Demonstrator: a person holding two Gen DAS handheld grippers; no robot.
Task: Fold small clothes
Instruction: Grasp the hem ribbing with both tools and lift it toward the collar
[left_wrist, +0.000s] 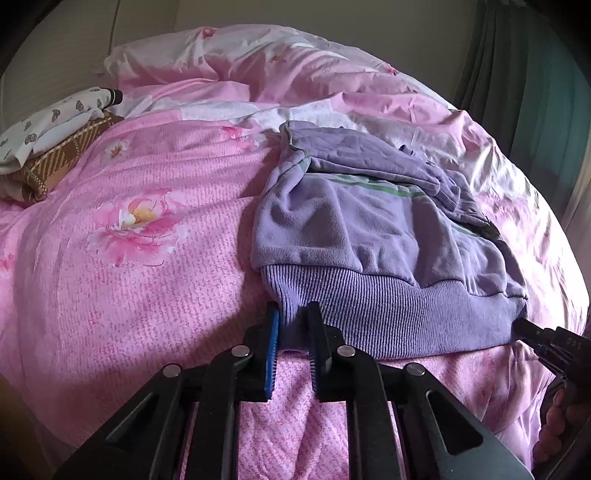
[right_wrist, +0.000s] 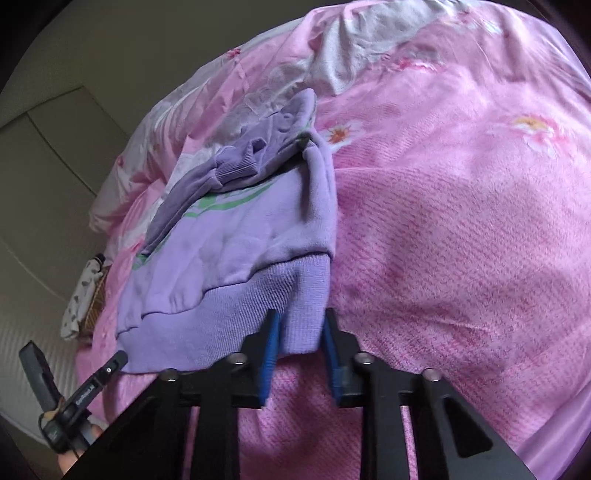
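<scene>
A small purple sweatshirt with a green stripe and a ribbed hem lies on the pink bed cover, its sleeves folded over its upper part. My left gripper is shut on the hem's left corner. My right gripper has the hem's right corner between its blue pads, with a small gap at each side. The right gripper's tip also shows in the left wrist view. The left gripper's tip shows in the right wrist view. The sweatshirt also shows in the right wrist view.
A pink floral bed cover spreads over the whole bed. A stack of folded clothes, white patterned on brown check, lies at the far left. A pink pillow lies at the head. Dark green curtains hang at the right.
</scene>
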